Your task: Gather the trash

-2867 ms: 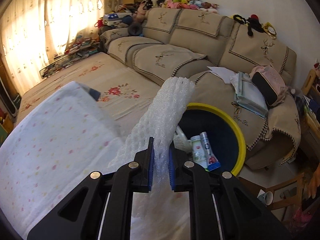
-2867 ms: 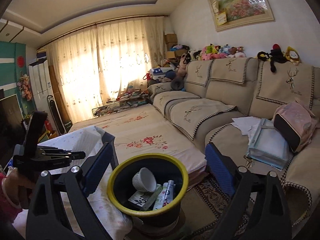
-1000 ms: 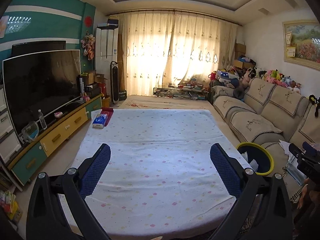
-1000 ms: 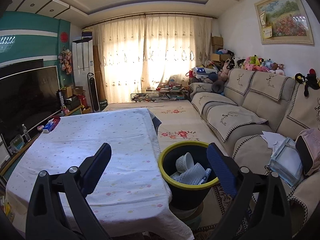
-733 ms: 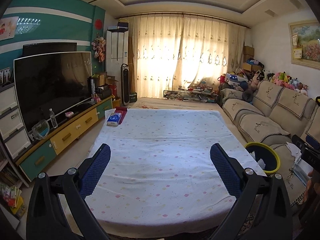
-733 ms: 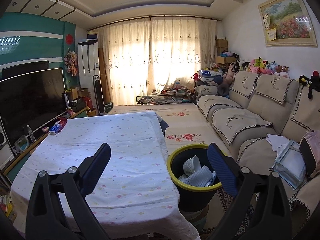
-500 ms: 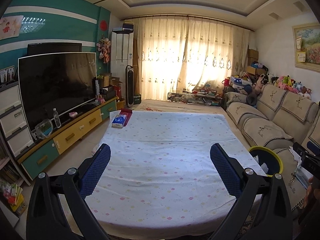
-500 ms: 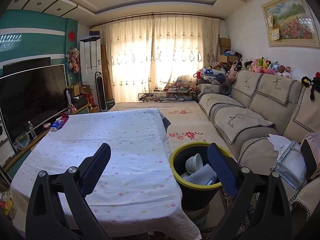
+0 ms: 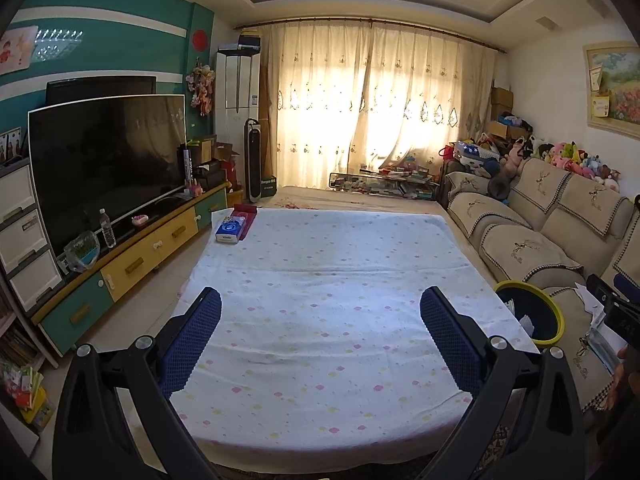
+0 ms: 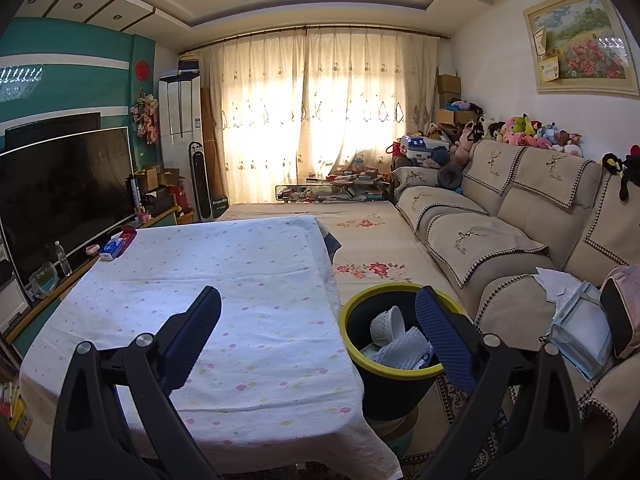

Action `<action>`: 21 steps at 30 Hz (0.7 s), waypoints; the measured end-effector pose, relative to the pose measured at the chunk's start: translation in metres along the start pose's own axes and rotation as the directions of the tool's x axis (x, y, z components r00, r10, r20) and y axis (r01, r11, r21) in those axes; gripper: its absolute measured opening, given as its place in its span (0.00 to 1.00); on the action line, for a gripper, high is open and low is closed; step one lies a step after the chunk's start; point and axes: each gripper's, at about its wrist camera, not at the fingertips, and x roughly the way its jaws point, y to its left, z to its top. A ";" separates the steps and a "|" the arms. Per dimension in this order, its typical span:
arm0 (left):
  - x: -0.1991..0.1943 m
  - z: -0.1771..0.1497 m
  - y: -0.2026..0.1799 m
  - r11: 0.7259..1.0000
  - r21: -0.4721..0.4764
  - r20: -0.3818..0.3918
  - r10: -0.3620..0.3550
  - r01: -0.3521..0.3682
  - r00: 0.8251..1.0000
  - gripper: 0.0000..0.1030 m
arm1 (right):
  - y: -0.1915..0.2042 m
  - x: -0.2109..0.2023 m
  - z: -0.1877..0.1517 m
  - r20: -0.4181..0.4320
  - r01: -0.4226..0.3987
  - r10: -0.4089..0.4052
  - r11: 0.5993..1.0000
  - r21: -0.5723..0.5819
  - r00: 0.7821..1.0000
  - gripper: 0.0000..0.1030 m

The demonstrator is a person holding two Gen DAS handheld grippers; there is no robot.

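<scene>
A black bin with a yellow rim (image 10: 352, 300) stands on the floor to the right of the table; it also shows in the left wrist view (image 9: 558, 316). In it lie a white cup (image 10: 386, 326), white foam wrap (image 10: 404, 348) and other trash. My left gripper (image 9: 320, 336) is open and empty, held back from the table's near edge. My right gripper (image 10: 318, 332) is open and empty, above the table's right edge and left of the bin. The right gripper's body (image 9: 618, 304) shows at the right edge of the left wrist view.
The table (image 9: 328, 280) has a white dotted cloth. A blue tissue pack (image 9: 230, 230) and a red box (image 9: 246, 214) lie at its far left corner. A sofa (image 10: 500, 232) runs along the right, a TV cabinet (image 9: 132, 256) along the left.
My left gripper let go of the foam wrap, which now lies in the bin, and opened. Both grippers have drawn back from the bin and table, showing the whole room.
</scene>
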 end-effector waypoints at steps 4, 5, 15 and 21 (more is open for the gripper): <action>0.001 0.000 0.000 1.000 0.001 0.003 0.001 -0.001 1.000 0.95 | 0.000 0.001 -0.001 0.000 0.001 -0.001 1.000 0.001 1.000 0.90; 0.001 0.000 0.000 1.000 0.001 0.002 0.000 0.000 1.000 0.95 | 0.000 0.001 -0.001 -0.001 0.001 -0.001 1.000 0.003 1.000 0.90; 0.005 -0.002 -0.002 1.000 0.004 -0.013 -0.008 0.008 1.000 0.95 | 0.000 0.006 -0.006 -0.017 -0.002 0.003 1.000 0.007 1.000 0.90; 0.006 -0.003 -0.002 1.000 0.005 -0.017 -0.013 0.013 1.000 0.95 | 0.000 0.006 -0.006 -0.016 -0.002 0.002 1.000 0.006 1.000 0.91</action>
